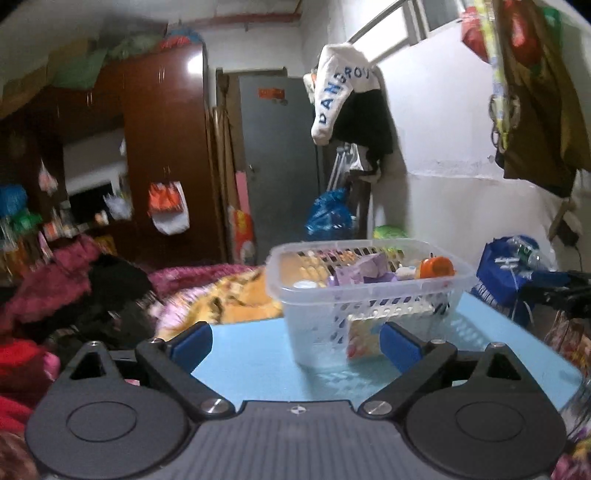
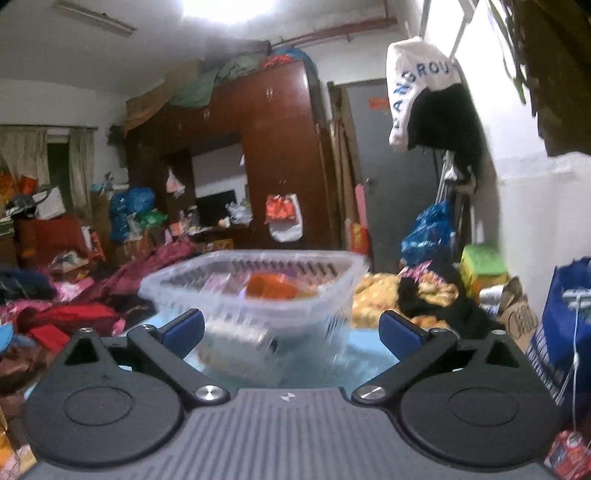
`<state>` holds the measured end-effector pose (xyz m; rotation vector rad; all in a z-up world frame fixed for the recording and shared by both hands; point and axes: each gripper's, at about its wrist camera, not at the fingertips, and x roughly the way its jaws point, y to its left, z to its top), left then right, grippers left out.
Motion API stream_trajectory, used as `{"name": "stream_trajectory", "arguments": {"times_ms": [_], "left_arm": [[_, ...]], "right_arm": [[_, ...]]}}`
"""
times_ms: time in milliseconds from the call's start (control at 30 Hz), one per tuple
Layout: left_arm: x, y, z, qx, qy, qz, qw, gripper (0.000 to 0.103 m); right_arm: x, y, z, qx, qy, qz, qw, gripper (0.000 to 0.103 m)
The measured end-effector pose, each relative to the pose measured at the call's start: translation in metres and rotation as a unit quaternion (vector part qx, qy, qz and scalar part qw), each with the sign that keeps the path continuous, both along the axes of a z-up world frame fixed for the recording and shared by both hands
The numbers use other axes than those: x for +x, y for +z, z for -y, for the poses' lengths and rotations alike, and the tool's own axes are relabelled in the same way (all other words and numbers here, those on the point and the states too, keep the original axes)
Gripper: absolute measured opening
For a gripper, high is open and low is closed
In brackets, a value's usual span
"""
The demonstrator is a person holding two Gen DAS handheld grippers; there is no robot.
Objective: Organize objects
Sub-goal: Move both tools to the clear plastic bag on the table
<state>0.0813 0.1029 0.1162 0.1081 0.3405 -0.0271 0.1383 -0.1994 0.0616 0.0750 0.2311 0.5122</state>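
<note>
**Left wrist and right wrist views: both tongs wide, basket on the blue table**

Left wrist view puts your left gripper (image 1: 295,341) closest to you, its blue pads (image 1: 192,341) spread wide with nothing between them. Past them lies the light blue table (image 1: 251,354), and on it stands the clear plastic basket (image 1: 369,280) with slotted walls, upright and a little right of centre. This view is sharp enough to let you read the contents — a purple box (image 1: 364,271), an orange round-topped item (image 1: 437,266), a white cap (image 1: 306,284) — and a printed packet (image 1: 364,341) seen low through the basket wall.

Your right gripper (image 2: 291,334) is just as wide in the right wrist view, with nothing clamped. There the basket (image 2: 255,291) sits dead ahead and closer, but it is smeared by blur; you can make out only an orange shape (image 2: 273,286) inside.

Farther off, the left view alone shows a dark device (image 1: 554,291) at the table's right edge. Behind, both show heaped bedding (image 2: 391,291), the brown wardrobe (image 2: 273,147), the grey door (image 1: 277,155) and a white garment (image 1: 340,88) with blue lettering hanging on the wall. Only the right view takes in the ceiling light (image 2: 229,9) and a curtained window (image 2: 44,166) at far left.
</note>
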Motion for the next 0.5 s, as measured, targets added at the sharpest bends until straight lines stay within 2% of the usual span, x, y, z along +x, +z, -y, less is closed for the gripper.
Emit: {"name": "stream_trajectory", "arguments": {"times_ms": [67,167,367,500], "left_arm": [[-0.019,0.002,0.001,0.011,-0.001,0.009,0.9999,0.099],[-0.033,-0.012,0.001,-0.005,-0.019,0.011,0.9997,0.099],[-0.022,-0.09,0.01,-0.064,-0.04,-0.016,0.997,0.098],[-0.022,-0.125,0.016,-0.072,-0.031,-0.017,0.9968,0.097]], "right_arm": [[-0.007,-0.009,-0.007,-0.015,0.004,-0.001,1.0,0.103],[-0.019,-0.029,-0.012,-0.014,0.017,-0.01,1.0,0.103],[-0.024,-0.065,-0.018,-0.005,0.011,-0.038,0.999,0.103],[-0.014,-0.079,-0.017,-0.002,0.012,-0.066,0.998,0.103]]}}
